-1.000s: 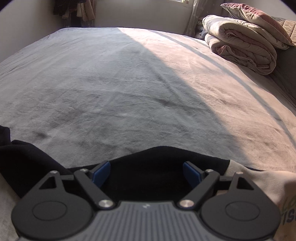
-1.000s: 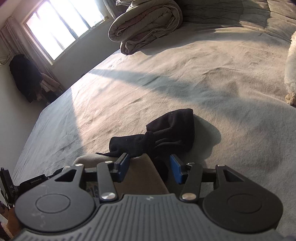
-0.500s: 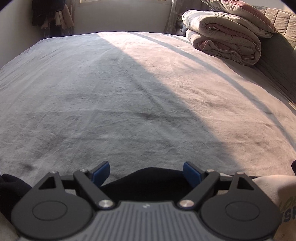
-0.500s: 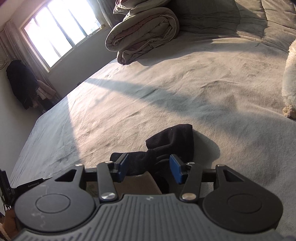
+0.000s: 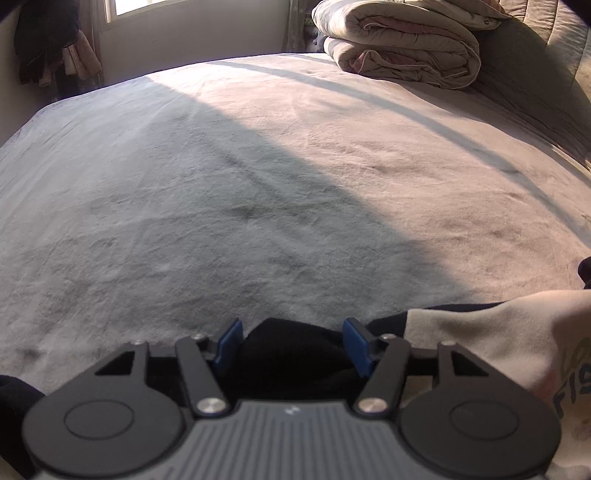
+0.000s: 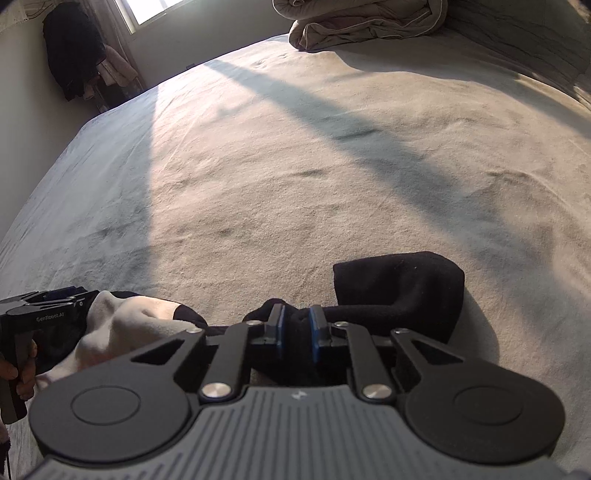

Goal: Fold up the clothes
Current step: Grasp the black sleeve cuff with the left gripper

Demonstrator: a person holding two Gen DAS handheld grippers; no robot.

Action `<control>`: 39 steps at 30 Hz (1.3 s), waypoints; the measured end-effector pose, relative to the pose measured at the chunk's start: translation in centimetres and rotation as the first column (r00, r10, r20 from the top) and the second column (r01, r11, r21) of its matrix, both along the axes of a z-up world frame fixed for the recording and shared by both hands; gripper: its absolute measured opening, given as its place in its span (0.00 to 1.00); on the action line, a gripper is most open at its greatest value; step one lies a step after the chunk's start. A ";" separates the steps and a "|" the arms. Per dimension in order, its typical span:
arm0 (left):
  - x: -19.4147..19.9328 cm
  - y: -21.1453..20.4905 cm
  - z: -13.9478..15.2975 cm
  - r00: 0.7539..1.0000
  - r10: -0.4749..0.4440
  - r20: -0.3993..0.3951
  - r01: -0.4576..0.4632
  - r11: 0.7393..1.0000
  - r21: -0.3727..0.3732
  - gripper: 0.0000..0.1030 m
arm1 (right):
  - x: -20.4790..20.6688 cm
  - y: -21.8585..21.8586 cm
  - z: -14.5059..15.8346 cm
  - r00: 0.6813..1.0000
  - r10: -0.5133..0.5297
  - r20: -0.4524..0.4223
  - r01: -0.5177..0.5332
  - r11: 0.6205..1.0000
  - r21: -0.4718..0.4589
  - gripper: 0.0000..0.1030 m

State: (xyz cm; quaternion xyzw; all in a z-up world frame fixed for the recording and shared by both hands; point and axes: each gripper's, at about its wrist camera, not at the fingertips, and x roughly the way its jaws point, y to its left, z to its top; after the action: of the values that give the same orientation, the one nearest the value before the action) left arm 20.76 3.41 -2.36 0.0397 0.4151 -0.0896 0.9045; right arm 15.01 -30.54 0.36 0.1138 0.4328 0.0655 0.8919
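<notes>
Item: left tongs (image 5: 293,345). Blue pads (image 5: 229,343) stand apart, with a bunched black portion of the garment (image 5: 295,354) lying in the gap between them; no contact of the pads with the cloth is discernible. Seen also at the left edge of the right wrist view, where a person's hand (image 6: 16,373) grips the handle.

Item: right tongs (image 6: 295,326). Blue pads drawn nearly together, clamped on a thin fold of black cloth of the same garment.

Item: garment, two-toned, black with a cream panel (image 5: 491,347). It lies at the near edge of the bed (image 5: 280,177), spanning the space between the two tongs. The cream panel sits to the right of the left tongs and bears partial blue lettering (image 5: 576,384) at the frame edge, not legible in full. A black sleeve (image 6: 402,288) extends beyond the right tongs and rests flat on the bed, its end squared off.

Item: bed, covered in a grey plush blanket, part sunlit, part in shadow, crossed by a diagonal shadow band.

Item: folded quilt (image 5: 402,48), beige with a pink lining, piled at the far corner of the bed, well apart from the garment.

Item: dark clothes (image 6: 74,51) hanging beside a window (image 6: 155,9) at the far wall.
</notes>
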 end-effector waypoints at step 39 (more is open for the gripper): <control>-19.6 5.4 1.4 0.986 -0.143 0.091 0.159 0.964 -0.215 0.32 | -20.4 3.2 -0.9 0.993 -0.103 0.064 0.111 0.986 -0.128 0.14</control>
State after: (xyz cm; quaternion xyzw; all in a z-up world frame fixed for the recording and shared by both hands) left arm 1.20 8.83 -0.92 -0.0265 0.3644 -0.2025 0.9086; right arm -5.42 -27.30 -0.49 0.0759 0.4038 -0.0080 0.9117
